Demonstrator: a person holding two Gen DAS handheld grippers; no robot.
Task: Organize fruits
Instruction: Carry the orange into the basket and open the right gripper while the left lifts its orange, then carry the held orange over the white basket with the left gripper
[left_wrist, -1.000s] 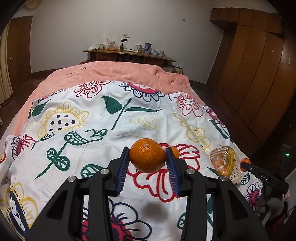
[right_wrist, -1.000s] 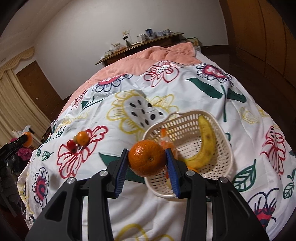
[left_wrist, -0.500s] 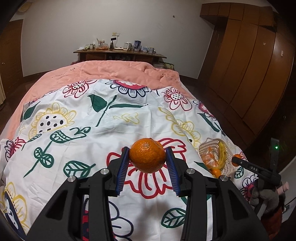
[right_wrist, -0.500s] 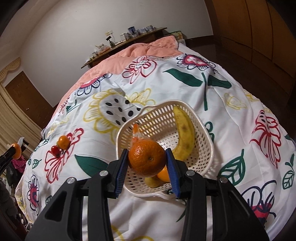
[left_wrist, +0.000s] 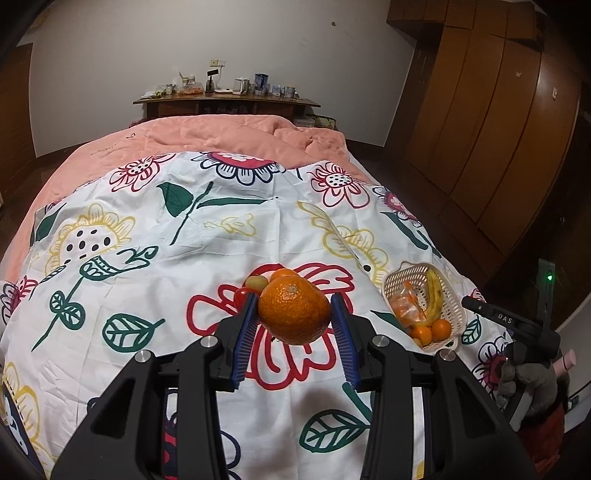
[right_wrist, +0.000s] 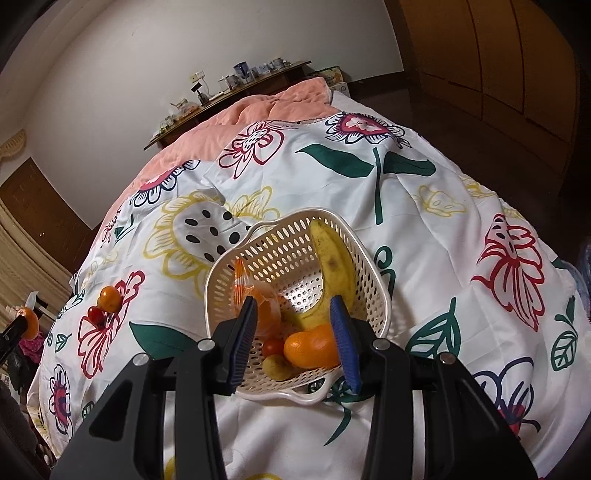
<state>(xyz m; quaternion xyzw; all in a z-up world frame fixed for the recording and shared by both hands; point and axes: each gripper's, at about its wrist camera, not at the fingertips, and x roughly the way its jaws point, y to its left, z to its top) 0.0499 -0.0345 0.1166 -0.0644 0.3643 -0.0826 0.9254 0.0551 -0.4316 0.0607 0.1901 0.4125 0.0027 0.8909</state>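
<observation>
L gripper (left_wrist: 294, 321): blue fingers (left_wrist: 245, 334) clamp a big orange (left_wrist: 293, 314), held above the bed at frame centre. Just behind it, small fruits (left_wrist: 258, 282) lie on the red flower print. R gripper (right_wrist: 293, 334): fingers (right_wrist: 341, 338) apart w/ nothing gripped, poised over the near rim of the cream basket (right_wrist: 258, 243), centre of frame. Inside the basket: banana (right_wrist: 328, 266) along the right wall, a loose orange (right_wrist: 312, 347) at the front by the right finger, a red tomato (right_wrist: 272, 347), a yellow-green fruit (right_wrist: 275, 367), and an orange mesh bag (right_wrist: 245, 291) on the left. Floral duvet (right_wrist: 424, 236) covers the bed; more fruit (right_wrist: 105, 304) at mid-left.
</observation>
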